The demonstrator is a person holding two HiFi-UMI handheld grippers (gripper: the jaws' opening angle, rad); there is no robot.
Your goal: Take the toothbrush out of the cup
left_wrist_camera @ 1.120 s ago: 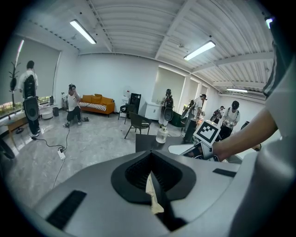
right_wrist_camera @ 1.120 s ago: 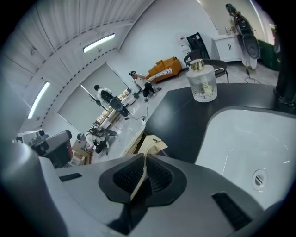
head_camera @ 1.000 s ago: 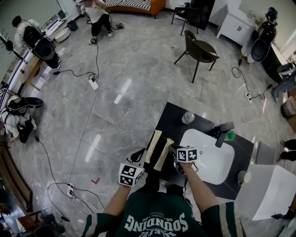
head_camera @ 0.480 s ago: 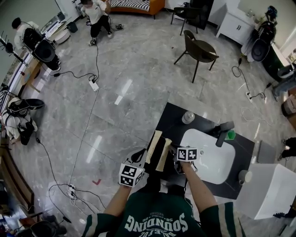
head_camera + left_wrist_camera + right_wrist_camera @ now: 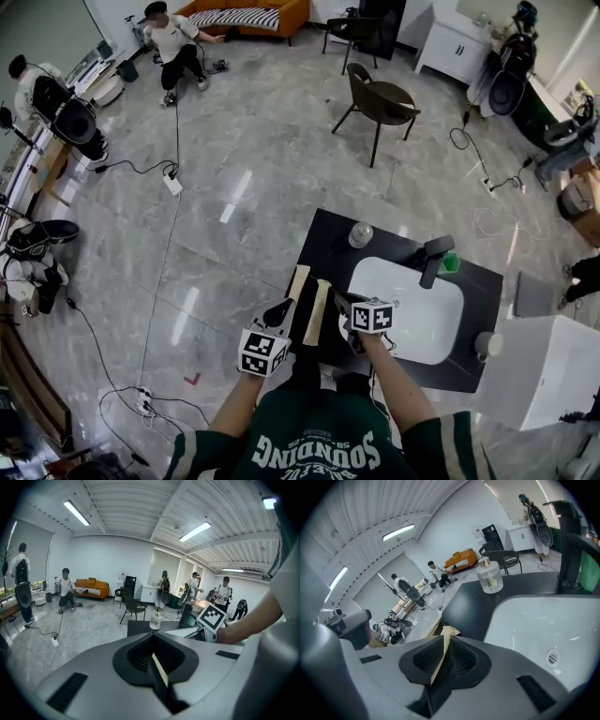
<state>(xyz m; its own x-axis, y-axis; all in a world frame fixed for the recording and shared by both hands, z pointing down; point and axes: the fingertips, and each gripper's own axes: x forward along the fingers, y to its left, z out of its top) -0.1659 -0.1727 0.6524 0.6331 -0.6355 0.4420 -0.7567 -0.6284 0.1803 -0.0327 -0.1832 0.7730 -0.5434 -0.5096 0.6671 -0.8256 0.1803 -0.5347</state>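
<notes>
ok so both hands are over the near left edge of the black surface (image 5: 323, 234), each with a long flat beige piece in it; they look like cardboard sleeves or slats, and whether either one is the toothbrush I honestly can't tell; the left gripper (image 5: 281, 314) has its fingers pinched shut on the left strip (image 5: 299, 281), which shows edge-on as a thin cream line between the pads in the left gripper view; the right gripper (image 5: 339, 302) comes in from the sink side with the right strip (image 5: 318, 305) between its fingers; those fingers have just been easing apart and sit slightly open, with a dark gap between the strip and one pad in the right gripper view; in the head view both strips run lengthwise away from the person, far ends toward the back of the surface and leaning a touch to the right, side by side, roughly parallel and not touching; the left one reaches further back than the right; behind them is a glass bottle (image 5: 361, 234) near the back edge, the white basin (image 5: 412, 300) just right of the right gripper, and a dark faucet (image 5: 431, 258) with something green (image 5: 452, 262) beside it
</notes>
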